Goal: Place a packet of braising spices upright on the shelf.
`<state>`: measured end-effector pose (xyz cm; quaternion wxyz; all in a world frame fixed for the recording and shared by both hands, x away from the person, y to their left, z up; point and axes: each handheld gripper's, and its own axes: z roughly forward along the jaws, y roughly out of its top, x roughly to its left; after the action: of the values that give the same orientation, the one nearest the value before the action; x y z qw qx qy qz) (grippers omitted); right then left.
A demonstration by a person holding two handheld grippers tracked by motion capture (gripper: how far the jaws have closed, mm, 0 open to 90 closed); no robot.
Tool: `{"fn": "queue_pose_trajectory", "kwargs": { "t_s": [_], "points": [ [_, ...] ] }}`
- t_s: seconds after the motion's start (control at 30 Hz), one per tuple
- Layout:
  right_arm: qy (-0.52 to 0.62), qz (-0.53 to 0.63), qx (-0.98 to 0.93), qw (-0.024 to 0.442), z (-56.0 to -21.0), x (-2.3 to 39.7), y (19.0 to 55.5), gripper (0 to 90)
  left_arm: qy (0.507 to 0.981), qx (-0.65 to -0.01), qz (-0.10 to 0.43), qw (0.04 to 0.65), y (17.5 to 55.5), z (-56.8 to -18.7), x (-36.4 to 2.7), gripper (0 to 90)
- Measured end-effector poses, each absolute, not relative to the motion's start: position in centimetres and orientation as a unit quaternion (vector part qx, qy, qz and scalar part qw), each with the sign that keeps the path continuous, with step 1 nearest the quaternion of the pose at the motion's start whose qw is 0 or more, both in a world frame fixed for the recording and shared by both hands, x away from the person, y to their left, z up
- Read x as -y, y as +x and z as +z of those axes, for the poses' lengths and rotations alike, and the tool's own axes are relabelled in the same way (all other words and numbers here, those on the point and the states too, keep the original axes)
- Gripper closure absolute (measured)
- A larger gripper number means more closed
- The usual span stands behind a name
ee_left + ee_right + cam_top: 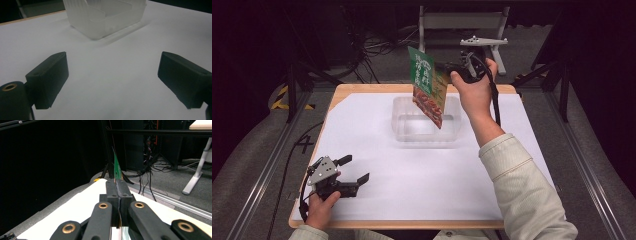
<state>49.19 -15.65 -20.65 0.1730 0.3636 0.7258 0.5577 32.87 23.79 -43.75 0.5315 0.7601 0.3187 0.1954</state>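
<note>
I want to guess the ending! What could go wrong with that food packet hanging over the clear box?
The right gripper pinches the green food packet only by one thin edge, so it might slip or swing. It hangs tilted above the clear plastic box, so its low corner could catch the rim instead of going in. The box looks light, and the left gripper sits open, far from it, so a bump might push the box along the white sheet.

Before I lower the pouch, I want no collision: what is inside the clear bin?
The bin looks empty where its floor shows. The pouch, held by the right gripper, hangs over its right part and hides that bit.
</note>
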Motion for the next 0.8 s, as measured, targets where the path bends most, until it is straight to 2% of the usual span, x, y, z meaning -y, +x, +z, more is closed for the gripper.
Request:
{"fn": "queue_pose_trajectory", "kwargs": {
  "t_s": [0.8],
  "points": [
    [0.372, 0.553, -0.725, 0.175, -22.4, 12.9, 50.1, 90.0, 0.758, -0.322, 0.197, 0.532, 32.6, -43.7, -24.2, 10.5]
  ]
}}
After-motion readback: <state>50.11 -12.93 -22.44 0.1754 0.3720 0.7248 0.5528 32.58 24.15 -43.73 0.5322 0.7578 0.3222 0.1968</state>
